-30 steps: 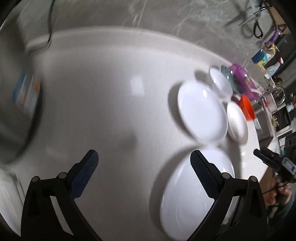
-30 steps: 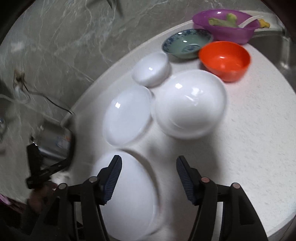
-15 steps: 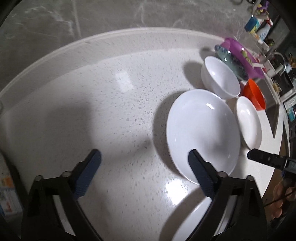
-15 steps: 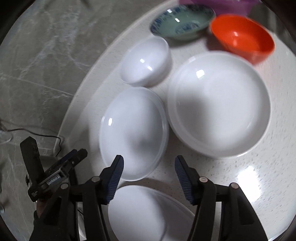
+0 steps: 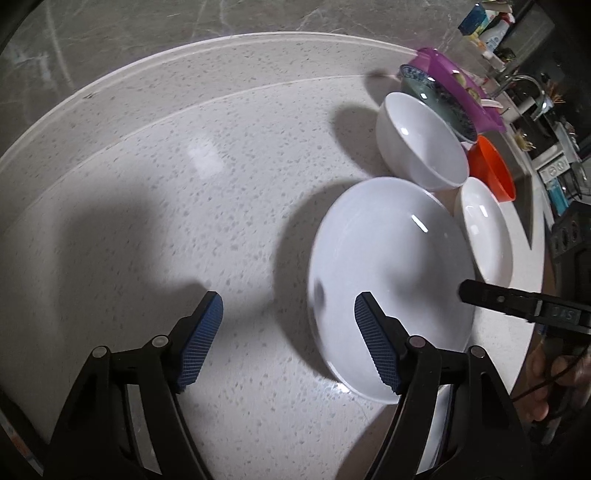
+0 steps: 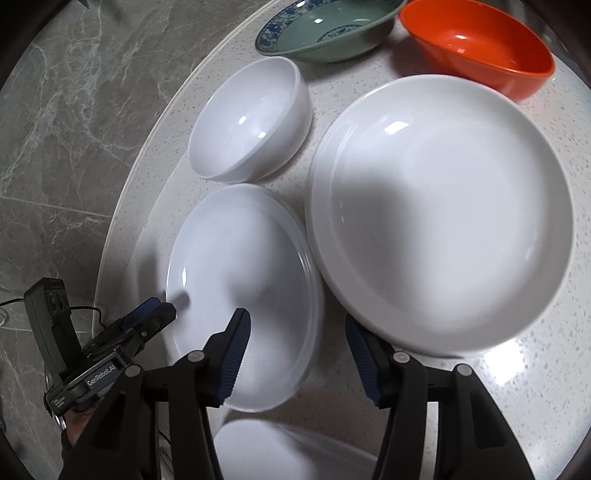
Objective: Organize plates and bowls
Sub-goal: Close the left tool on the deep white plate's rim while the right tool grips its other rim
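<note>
Both tools hang over a white speckled desk (image 5: 184, 206) crowded with dishes. The left tool (image 5: 288, 332) is released, its jaws having just been closing: the left blue pad stands over bare desk and the right pad over the near left part of a shallow white plate (image 5: 391, 273), so that the plate's left rim lies between them, and no pad presses on it. The right tool (image 6: 297, 354) is likewise released, its jaws also having just been closing; the left pad stands over that same shallow plate (image 6: 240, 295), the right pad over the narrow strip of desk beside it, and the plate's right rim sits between the pads, unclamped. In the right wrist view the left tool (image 6: 155, 314) comes in from the lower left, its tip at the plate's far edge. Just right of this plate, almost touching, lies a large deep white plate (image 6: 439, 218). Behind the shallow plate stands a white bowl (image 6: 251, 122), and beyond that a green bowl with a blue patterned rim (image 6: 325, 33) and an orange bowl (image 6: 476, 44) side by side. A purple basin (image 5: 458, 92) sits at the far end. Another white dish (image 6: 266, 450) peeks out at the bottom, below the right tool.
</note>
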`<action>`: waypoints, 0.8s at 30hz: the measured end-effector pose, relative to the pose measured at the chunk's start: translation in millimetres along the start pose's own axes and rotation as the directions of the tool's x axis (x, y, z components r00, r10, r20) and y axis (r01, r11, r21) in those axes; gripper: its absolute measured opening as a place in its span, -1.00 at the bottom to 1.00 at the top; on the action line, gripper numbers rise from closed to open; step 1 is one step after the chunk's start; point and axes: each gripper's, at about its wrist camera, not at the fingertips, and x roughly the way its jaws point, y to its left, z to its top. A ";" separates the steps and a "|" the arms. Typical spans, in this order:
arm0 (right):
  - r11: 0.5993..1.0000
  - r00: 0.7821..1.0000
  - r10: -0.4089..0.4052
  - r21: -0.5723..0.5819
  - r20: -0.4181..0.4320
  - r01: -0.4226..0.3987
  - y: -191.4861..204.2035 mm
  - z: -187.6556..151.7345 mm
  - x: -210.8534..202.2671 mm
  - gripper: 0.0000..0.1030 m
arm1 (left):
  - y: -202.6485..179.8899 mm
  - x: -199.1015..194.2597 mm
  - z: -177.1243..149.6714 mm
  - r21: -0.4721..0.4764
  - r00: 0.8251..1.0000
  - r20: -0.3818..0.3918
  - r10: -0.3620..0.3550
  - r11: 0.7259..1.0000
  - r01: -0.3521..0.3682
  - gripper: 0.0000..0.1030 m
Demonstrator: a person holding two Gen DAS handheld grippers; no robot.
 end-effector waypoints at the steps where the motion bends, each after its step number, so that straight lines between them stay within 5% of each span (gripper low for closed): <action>1: 1.000 1.000 -0.003 0.000 -0.001 0.003 0.3 1.0 2.1 0.07 | -3.4 2.6 2.2 0.007 1.000 -0.002 -0.004 1.000 0.004 0.27; 11: 0.999 0.999 -0.027 -0.024 0.019 0.027 8.0 7.9 4.7 -0.19 | -18.5 22.9 8.2 0.060 0.999 -0.053 0.007 0.998 -0.004 -0.42; 17: 0.997 0.998 -0.064 -0.037 0.018 0.065 7.3 10.9 9.3 -0.78 | -28.0 28.9 11.2 0.100 0.996 -0.083 0.019 0.995 -0.010 -0.64; 24: 0.991 0.994 -0.102 -0.082 0.026 0.103 10.0 12.9 9.6 -0.79 | -31.3 30.5 12.2 0.111 0.995 -0.083 0.050 0.993 -0.041 -0.67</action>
